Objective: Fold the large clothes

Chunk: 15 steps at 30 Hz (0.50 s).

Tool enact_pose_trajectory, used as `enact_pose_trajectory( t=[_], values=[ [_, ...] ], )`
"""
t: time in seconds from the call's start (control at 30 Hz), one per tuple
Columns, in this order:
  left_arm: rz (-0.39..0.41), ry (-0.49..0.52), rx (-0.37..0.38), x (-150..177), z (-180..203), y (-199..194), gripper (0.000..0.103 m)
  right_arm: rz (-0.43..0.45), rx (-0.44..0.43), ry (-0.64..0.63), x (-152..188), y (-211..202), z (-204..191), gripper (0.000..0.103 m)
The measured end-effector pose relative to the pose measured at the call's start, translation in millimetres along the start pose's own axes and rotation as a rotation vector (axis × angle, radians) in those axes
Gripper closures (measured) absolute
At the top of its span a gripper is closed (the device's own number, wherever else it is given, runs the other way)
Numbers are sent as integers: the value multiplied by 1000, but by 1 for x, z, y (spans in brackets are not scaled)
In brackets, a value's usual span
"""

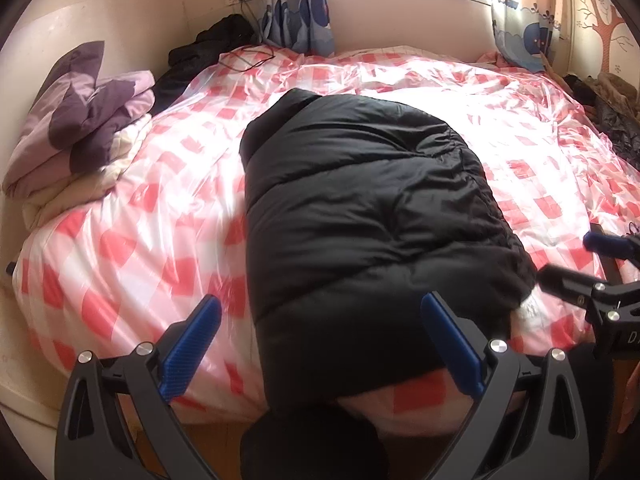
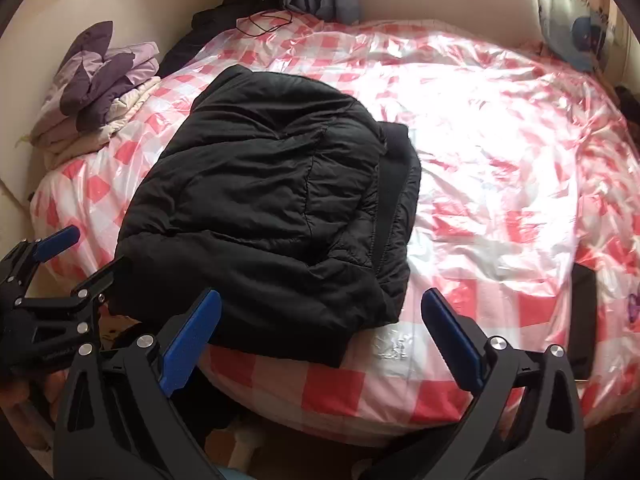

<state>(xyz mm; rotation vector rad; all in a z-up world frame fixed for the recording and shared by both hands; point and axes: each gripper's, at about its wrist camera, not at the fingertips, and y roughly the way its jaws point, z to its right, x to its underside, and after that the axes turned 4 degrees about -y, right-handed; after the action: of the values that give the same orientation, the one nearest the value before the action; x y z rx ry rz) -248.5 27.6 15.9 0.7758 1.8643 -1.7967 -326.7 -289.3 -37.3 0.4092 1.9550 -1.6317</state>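
Observation:
A black puffer jacket (image 1: 360,200) lies folded into a long bundle on the pink checked bed (image 1: 140,220), its near end at the bed's front edge. My left gripper (image 1: 320,312) is open, its blue pads standing to either side of that near end without closing on it. In the right wrist view the jacket (image 2: 272,200) sits left of centre. My right gripper (image 2: 322,304) hangs open over the jacket's near right corner and holds nothing. Each gripper shows in the other's view: the right gripper (image 1: 580,260) at the jacket's right side, the left gripper (image 2: 84,258) at its left.
Shiny clear plastic covers the bed (image 2: 500,160). A folded purple and cream quilt pile (image 1: 80,128) lies at the left, with dark clothes (image 1: 208,48) and a cable behind it. A black phone (image 2: 582,320) rests near the bed's right front. Curtains (image 1: 296,12) hang at the back wall.

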Motion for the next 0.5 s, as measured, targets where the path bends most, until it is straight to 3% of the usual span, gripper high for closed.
enact_pose_trajectory(
  t=[0.3, 0.5],
  values=[
    [-72, -100, 6, 13, -17, -10, 7, -46, 13, -61, -3, -9, -25, 6],
    [-102, -101, 20, 16, -18, -10, 7, -69, 39, -86, -3, -8, -32, 6]
  ],
)
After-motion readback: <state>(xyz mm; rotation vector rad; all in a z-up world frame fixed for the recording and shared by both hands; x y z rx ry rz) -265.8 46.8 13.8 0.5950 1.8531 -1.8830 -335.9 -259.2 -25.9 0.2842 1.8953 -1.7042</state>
